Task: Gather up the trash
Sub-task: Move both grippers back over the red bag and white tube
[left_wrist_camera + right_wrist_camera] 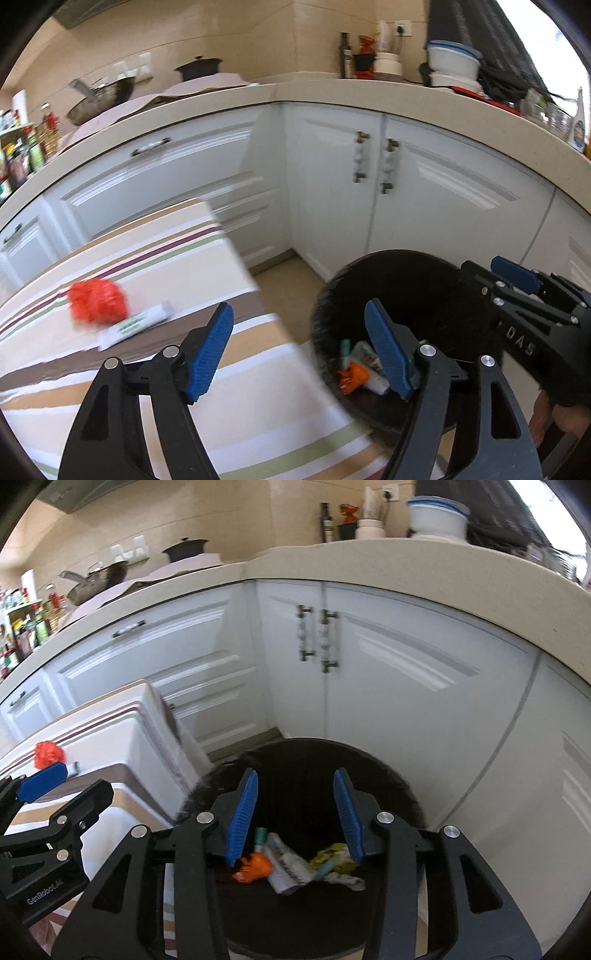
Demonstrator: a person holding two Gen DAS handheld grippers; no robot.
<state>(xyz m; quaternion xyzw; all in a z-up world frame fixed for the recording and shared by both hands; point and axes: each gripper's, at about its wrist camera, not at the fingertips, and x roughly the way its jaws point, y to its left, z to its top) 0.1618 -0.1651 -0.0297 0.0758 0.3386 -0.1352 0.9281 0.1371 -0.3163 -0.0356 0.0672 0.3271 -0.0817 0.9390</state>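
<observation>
The left gripper is nearest, blue pads spread wide with nothing between them, hanging over the table's striped cloth where it meets the black bin. The right gripper is tipped down over the bin's mouth, jaws parted moderately and empty. Inside the bin lie an orange scrap, a white printed wrapper and a yellow-green wrapper. Still on the cloth, well apart from the bin, sit a crumpled red wrapper and a white tube, touching. White cabinets under a beige counter close in behind the bin; bare floor lies between
</observation>
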